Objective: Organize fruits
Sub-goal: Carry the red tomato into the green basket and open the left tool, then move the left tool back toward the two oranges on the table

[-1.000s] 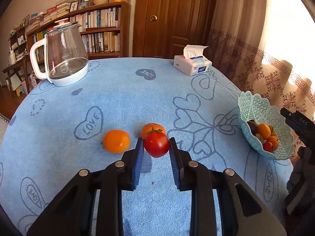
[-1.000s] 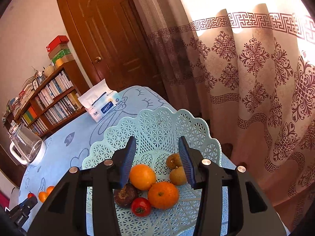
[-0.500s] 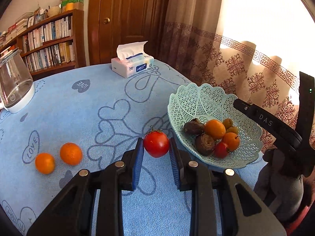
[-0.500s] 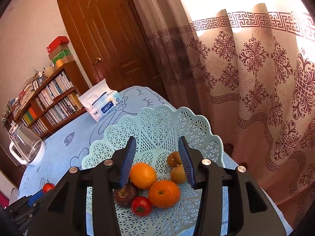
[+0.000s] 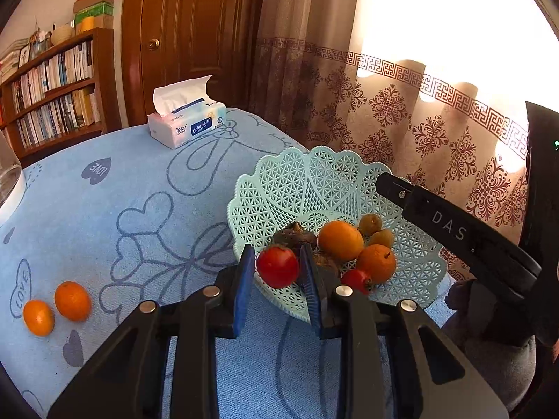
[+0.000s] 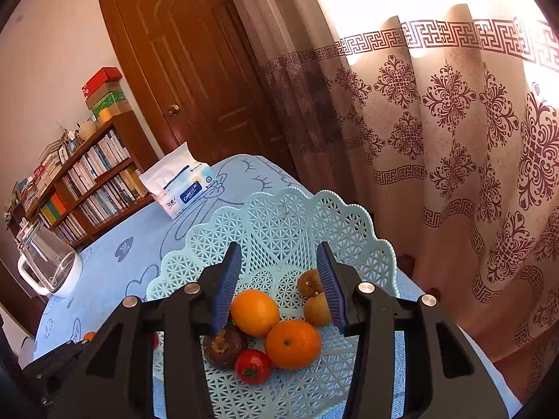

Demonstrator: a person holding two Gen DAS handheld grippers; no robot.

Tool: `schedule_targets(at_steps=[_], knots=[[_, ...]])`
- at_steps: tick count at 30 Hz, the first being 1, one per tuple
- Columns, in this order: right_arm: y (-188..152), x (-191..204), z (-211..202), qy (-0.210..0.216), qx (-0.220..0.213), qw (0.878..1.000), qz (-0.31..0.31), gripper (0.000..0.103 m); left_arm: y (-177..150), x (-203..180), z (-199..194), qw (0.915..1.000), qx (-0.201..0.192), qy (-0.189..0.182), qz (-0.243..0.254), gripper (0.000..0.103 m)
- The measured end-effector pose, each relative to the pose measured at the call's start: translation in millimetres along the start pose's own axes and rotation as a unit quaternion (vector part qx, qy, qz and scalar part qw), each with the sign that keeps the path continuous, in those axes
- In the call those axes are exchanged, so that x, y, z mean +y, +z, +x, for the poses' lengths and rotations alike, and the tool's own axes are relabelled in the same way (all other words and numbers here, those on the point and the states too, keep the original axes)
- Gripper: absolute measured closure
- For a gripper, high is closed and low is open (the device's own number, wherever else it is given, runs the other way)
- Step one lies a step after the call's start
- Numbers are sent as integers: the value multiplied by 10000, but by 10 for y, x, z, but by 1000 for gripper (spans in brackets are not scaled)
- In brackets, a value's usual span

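A red tomato (image 5: pixel 277 268) is pinched between the blue pads of my left gripper (image 5: pixel 276 251), which is shut on it. It hangs just over the near left rim of the mint lattice basket (image 5: pixel 314 160). Inside the basket lie two oranges (image 6: pixel 255 312), a small red tomato (image 6: pixel 252 366), dark round fruits (image 6: pixel 223 345) and small brown ones (image 6: pixel 316 309). My right gripper (image 6: pixel 279 262) hovers open above these fruits, with nothing between its pads. Two more oranges (image 5: pixel 72 301) rest on the blue tablecloth to the left.
A tissue pack (image 5: pixel 185 122) stands at the table's far side. A glass kettle (image 6: pixel 49 269) sits at far left. The basket lies near the table's right edge, close to the patterned curtain (image 6: pixel 454 139). A bookshelf (image 5: pixel 52 80) and a door stand behind.
My left gripper has carried the tomato to the right, away from the two oranges and up to the basket's rim. The right gripper has stayed put.
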State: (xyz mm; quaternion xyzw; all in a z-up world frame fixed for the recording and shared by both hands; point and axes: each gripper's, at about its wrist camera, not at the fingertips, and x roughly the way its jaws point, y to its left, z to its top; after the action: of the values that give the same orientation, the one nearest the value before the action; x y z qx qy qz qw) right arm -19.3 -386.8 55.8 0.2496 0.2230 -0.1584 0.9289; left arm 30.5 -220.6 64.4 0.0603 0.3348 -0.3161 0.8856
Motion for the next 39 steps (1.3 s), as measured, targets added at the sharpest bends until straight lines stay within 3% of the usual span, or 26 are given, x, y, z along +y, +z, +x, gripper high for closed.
schedule_targets(at_steps=[12,14,15,16,18,24,29,36,39], knots=[[-11,-10,10,-31,-10,10000,32,56,-72,191,-57,9996,0,-1,-290,74],[-17,-8,11,-34,-9,10000,34,54,-78,231,-91,9993,-28,11,-360,66],[-18,-8,10,-38,-13,10000,36,43,-80,253,-112,9992,-58,35,-389,60],[-19,-11,-2,-47,-48,10000,50,40,-83,269,-134,9991,-88,75,-398,59],[-19,-6,-23,-44,-105,9999,42,39,-88,295,-175,9990,-131,144,-391,58],[-38,67,-68,-92,-228,9996,-143,39,-93,389,-289,9980,-241,316,-498,37],[-63,175,-134,-148,-424,9981,-416,38,-94,477,-358,9967,-274,517,-559,36],[-112,341,-216,-143,-674,9941,-840,28,-88,677,-470,9922,-412,883,-782,16],[-127,381,-213,-55,-633,9937,-923,23,-91,763,-497,9895,-433,1057,-884,16]])
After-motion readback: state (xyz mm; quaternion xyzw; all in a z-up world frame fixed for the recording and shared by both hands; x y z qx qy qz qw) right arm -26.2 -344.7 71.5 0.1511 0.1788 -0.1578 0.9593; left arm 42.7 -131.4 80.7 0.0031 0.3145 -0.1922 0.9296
